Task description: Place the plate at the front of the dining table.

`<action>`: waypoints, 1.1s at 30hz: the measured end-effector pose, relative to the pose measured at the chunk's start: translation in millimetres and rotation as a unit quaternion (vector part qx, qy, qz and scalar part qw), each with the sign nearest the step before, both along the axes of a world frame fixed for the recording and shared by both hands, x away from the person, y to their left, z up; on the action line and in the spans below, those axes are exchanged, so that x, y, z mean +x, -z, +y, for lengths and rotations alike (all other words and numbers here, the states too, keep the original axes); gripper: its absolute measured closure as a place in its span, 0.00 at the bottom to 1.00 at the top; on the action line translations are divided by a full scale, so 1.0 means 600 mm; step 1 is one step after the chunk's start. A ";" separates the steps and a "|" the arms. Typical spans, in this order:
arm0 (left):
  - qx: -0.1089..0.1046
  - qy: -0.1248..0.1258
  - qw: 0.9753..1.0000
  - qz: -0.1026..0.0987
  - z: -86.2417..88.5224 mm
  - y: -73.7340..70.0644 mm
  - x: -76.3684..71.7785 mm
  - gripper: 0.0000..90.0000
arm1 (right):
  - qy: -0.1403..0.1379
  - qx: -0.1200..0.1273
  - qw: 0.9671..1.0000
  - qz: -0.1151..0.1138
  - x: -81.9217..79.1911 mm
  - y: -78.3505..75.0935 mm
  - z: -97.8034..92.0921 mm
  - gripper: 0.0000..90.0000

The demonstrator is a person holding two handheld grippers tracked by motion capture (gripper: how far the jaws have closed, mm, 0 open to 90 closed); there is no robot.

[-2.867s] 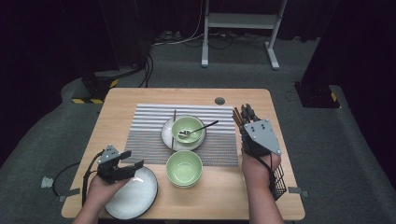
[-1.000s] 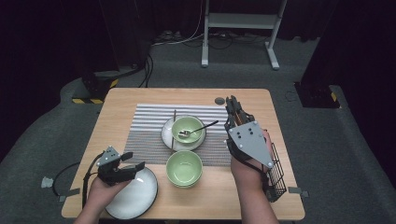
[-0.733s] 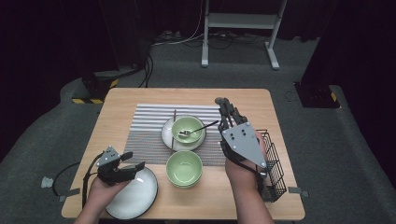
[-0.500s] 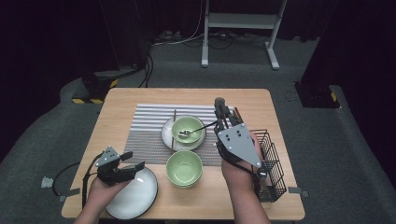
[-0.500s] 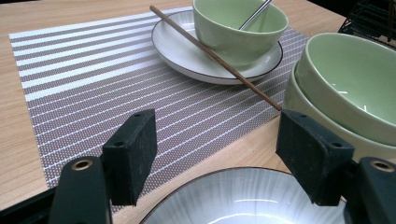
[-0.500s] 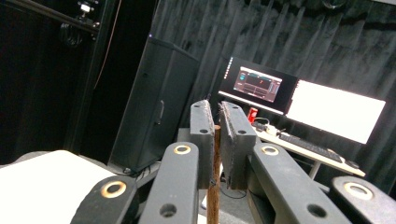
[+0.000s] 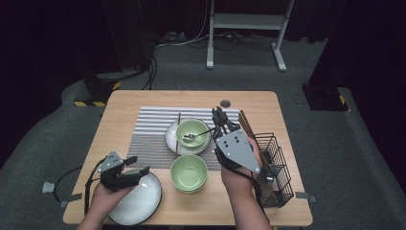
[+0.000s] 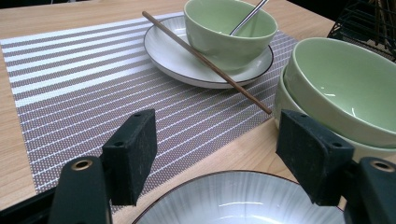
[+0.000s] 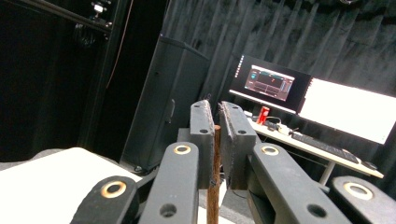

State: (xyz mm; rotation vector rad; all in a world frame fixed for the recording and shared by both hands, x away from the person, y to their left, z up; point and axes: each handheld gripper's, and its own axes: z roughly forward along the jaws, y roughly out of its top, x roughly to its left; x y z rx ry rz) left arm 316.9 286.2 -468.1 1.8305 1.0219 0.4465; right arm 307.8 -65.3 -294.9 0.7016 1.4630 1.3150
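My right gripper (image 7: 219, 114) hovers beside the green bowl (image 7: 191, 132) that holds a metal spoon (image 7: 205, 132) and stands on a white plate (image 7: 171, 142). In the right gripper view its jaws (image 9: 215, 126) are shut on a thin brown chopstick (image 9: 214, 186) that hangs down between them. Another chopstick (image 7: 178, 132) (image 8: 205, 60) lies across that plate's left side. My left gripper (image 7: 128, 175) (image 8: 222, 149) is open, low over a dark-rimmed white plate (image 7: 139, 203) (image 8: 243, 205), with nothing between its pads.
Two stacked green bowls (image 7: 189, 171) (image 8: 345, 93) sit at the front centre. A black wire basket (image 7: 273, 167) stands at the right edge beside my right hand. Brown sticks (image 7: 247, 125) show just behind it. A striped placemat (image 7: 148, 129) lies under the dishes.
My right gripper has swung left from the table's right side to beside the bowl with the spoon, uncovering the wire basket. The left gripper has stayed put.
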 end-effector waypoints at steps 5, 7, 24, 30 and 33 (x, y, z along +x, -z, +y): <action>-0.005 -0.002 1.000 -0.005 0.003 -0.005 -0.002 0.32 | -0.010 0.005 1.000 0.000 0.001 0.002 0.013 0.94; -0.008 -0.003 1.000 -0.008 0.005 -0.008 -0.004 0.32 | -0.016 0.004 1.000 0.000 0.003 0.003 0.023 0.94; -0.008 -0.008 1.000 -0.022 0.014 -0.018 -0.011 0.31 | -0.069 0.003 0.998 -0.007 0.009 0.003 0.104 0.94; -0.011 -0.006 1.000 -0.025 0.012 -0.021 -0.014 0.31 | -0.086 0.002 0.996 -0.009 0.010 0.006 0.128 0.94; -0.013 -0.003 1.000 -0.023 0.008 -0.022 -0.016 0.31 | -0.094 0.004 0.996 -0.009 0.009 0.008 0.138 0.94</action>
